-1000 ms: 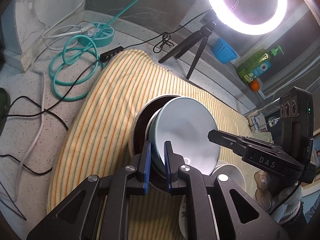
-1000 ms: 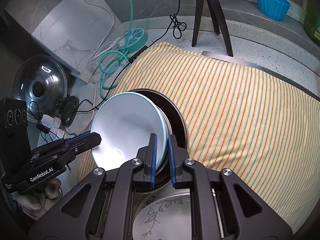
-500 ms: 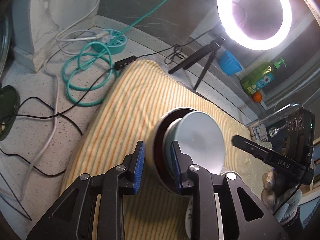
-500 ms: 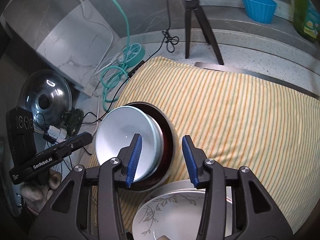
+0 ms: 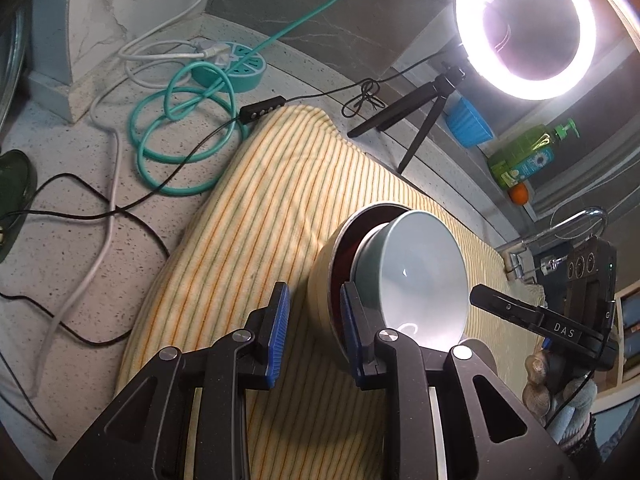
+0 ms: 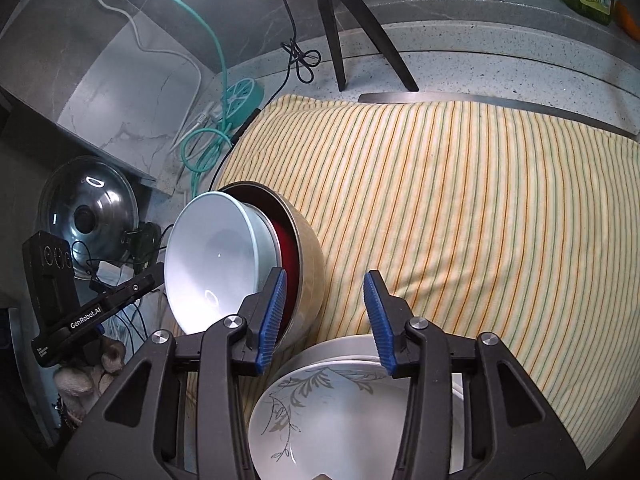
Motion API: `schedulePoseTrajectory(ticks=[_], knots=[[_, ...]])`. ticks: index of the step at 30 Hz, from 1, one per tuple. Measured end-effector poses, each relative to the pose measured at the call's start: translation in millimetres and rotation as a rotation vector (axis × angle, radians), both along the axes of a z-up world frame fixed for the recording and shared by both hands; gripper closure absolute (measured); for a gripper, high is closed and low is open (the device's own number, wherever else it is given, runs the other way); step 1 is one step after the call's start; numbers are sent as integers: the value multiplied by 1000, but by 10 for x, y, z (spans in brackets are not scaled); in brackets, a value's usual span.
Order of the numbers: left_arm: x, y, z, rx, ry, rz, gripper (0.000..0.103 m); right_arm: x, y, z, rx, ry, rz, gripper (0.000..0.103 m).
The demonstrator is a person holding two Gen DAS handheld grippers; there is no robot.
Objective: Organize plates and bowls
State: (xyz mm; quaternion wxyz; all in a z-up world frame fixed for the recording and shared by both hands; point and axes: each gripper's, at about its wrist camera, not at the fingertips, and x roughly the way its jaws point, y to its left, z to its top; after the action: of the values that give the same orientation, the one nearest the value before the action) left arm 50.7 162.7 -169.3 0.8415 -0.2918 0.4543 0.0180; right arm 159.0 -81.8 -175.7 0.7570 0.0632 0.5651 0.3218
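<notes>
Both grippers open, holding nothing. Left gripper: jaws spread, blue pads apart. Right gripper: same, wide gap over striped cloth.

Pale blue bowl sits nested in the gold-walled bowl with the dark red inside; the nest rests on the yellow striped cloth, looks tipped (fisheye, so tilt is uncertain). Bowl mouth shows to both cameras.

Key relation: the stack lies between the two grippers, not between either pair of jaws.
- From the left wrist, pale blue bowl is forward-right of the jaws; the right-hand pad is just beside the gold-walled bowl, can't confirm contact.
- From the right wrist, stack is forward-left; the left-hand pad overlaps the rim area of the outer bowl, contact unclear.
- Neither is clearly nearer; both sit right at the rim.

Floral plate lies low in the right view, directly under the right gripper, atop what looks like another white dish. So the right hand is the nearer one for that.

My guess: bowls nested, plate stack likely next. The rims run across the jaw gap, so a rim pinch needs one pad inside, one outside.
</notes>
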Motion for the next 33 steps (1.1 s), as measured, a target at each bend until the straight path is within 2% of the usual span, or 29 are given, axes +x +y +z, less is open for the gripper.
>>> schedulePoseTrajectory(ticks=[9, 14, 17, 21, 33], knots=[[9, -11, -79, -5, 15, 4, 82, 22, 46, -101, 3, 33, 8, 72], [18, -42, -117, -32, 14, -10, 91, 26, 60, -142, 19, 53, 16, 78], [37, -57, -122, -44, 11, -11, 93, 33, 97, -159, 19, 62, 34, 86], [60, -81, -123, -41, 11, -14, 93, 17, 154, -178, 13, 69, 57, 92], [10, -90, -88, -26, 7, 15, 93, 12, 172, -158, 7, 77, 59, 92]])
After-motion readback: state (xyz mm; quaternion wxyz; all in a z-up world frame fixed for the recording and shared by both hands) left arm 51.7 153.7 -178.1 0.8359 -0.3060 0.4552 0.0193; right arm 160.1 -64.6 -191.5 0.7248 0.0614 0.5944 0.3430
